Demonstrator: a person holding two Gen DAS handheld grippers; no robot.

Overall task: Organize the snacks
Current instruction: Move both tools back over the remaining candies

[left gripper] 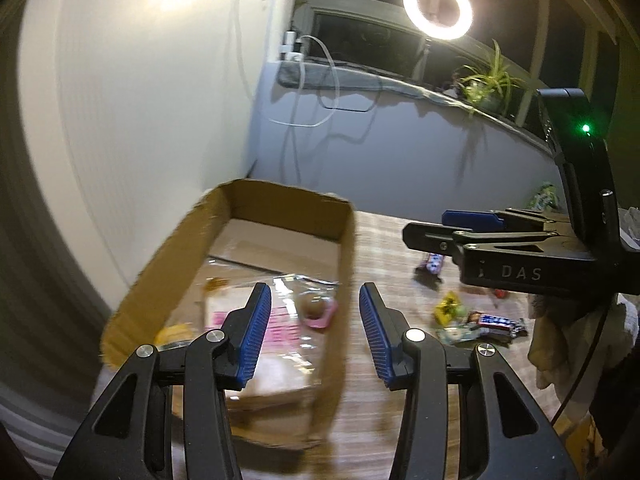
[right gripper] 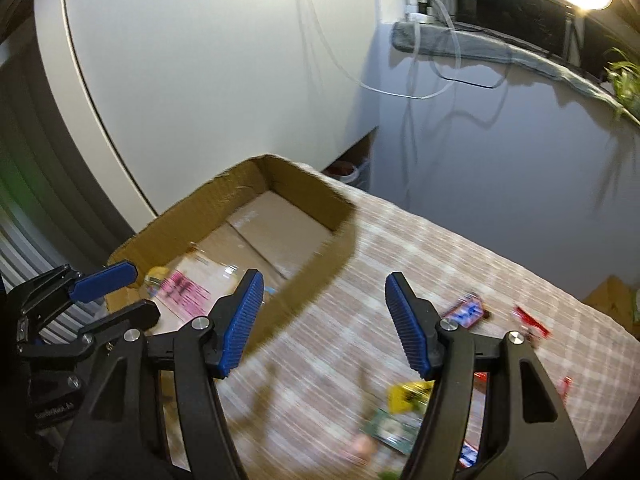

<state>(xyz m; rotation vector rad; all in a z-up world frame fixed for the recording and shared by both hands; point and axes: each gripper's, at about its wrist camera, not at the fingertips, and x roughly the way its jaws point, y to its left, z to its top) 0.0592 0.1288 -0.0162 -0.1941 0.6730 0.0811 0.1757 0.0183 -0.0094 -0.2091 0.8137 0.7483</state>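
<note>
A: Nearest first. The left gripper (left gripper: 316, 334) has its fingers spread with nothing between them, hanging over the near end of the cardboard box (left gripper: 348, 248). The right gripper (right gripper: 324, 322) is spread and empty too, above the checked tablecloth (right gripper: 440, 248).

B: And the snacks?

A: Some already lie in the box, a clear bag with pink print (left gripper: 280, 320) among them. More wrappers (left gripper: 492, 322) sit loose on the cloth, right of the box, probably next for sorting.

B: Room to move?

A: The box's right wall stands between the two groups, so anything carried must clear that rim. Beyond, the box's far half is bare.
</note>
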